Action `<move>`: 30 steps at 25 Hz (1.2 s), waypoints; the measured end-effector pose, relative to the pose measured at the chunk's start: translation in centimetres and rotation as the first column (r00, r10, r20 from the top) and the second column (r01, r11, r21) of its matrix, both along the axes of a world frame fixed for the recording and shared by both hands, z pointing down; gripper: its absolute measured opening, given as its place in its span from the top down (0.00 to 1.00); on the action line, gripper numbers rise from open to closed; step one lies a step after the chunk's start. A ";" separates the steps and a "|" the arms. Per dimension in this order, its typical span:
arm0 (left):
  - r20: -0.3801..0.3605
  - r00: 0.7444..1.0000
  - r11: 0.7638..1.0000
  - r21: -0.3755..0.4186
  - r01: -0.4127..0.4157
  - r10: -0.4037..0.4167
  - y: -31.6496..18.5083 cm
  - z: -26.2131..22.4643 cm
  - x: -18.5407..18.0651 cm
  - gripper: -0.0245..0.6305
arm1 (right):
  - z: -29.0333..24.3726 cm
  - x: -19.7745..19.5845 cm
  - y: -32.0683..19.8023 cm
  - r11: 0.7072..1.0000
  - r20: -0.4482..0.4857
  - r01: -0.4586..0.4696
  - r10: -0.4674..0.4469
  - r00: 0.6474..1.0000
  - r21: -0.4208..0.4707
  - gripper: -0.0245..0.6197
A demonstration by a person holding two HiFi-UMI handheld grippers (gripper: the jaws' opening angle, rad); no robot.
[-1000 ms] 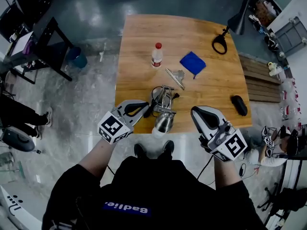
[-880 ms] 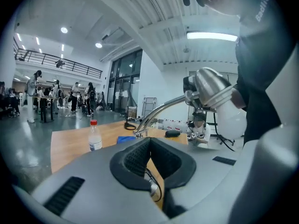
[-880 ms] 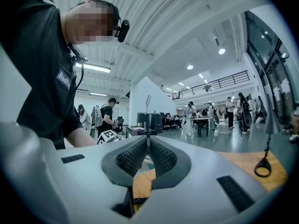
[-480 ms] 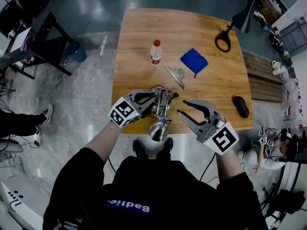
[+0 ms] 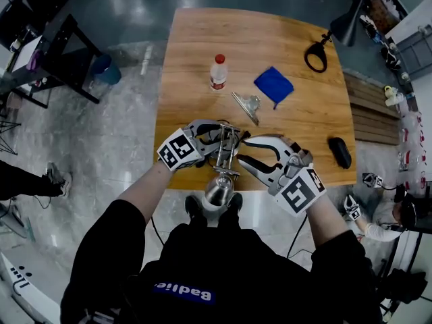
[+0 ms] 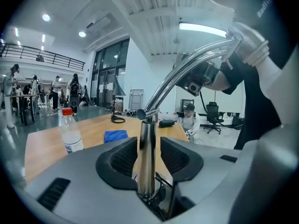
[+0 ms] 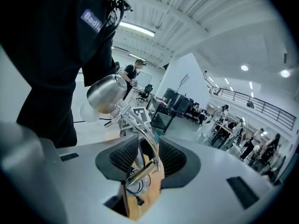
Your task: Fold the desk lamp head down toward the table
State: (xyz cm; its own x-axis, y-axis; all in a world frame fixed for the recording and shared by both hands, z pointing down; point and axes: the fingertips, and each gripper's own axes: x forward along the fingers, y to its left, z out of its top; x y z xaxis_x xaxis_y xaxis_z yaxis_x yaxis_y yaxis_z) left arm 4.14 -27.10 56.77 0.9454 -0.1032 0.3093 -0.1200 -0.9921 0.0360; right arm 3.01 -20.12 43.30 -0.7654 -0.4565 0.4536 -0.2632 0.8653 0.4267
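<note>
The right tongs point(image 5: 244, 150) are closing in, jaws apart, around the desk lamp's point(image 5: 219, 189) curved arm point(image 7: 145, 135). The left tongs point(image 5: 216, 139) are clamping its post point(image 6: 145, 157), so folding looks ready to begin.

Bright, sharp, edges fisheye-warped

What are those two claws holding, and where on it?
The left gripper brackets the desk lamp's upright post; a firm grip cannot be told. The right gripper is open around its curved arm, holding nothing.
</note>
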 end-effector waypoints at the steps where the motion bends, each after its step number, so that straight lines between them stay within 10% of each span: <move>1: -0.002 1.000 1.000 0.007 -0.011 0.011 0.0 0.0 0.2 0.74 | 0.1 -0.4 0.0 1.000 -0.013 0.023 -0.022 1.000 0.013 0.77; 22: -0.045 0.996 0.995 -0.057 -0.080 0.078 -0.4 0.0 1.7 0.75 | 3.5 -3.4 2.6 0.944 -0.310 0.279 -0.215 0.926 0.177 0.84; 30: -0.055 0.990 0.988 -0.070 -0.136 0.132 -0.2 0.0 1.8 0.75 | 9.0 -3.9 4.4 0.899 -0.484 0.402 -0.278 0.830 0.174 0.79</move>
State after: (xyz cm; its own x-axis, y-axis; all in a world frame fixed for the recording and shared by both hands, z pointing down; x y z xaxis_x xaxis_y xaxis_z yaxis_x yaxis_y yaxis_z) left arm 5.93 -27.35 56.73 0.9635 0.0469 0.2635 0.0176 -0.9935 0.1123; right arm -0.85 -15.69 52.30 -0.6434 -0.3515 0.6801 0.2944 0.7064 0.6437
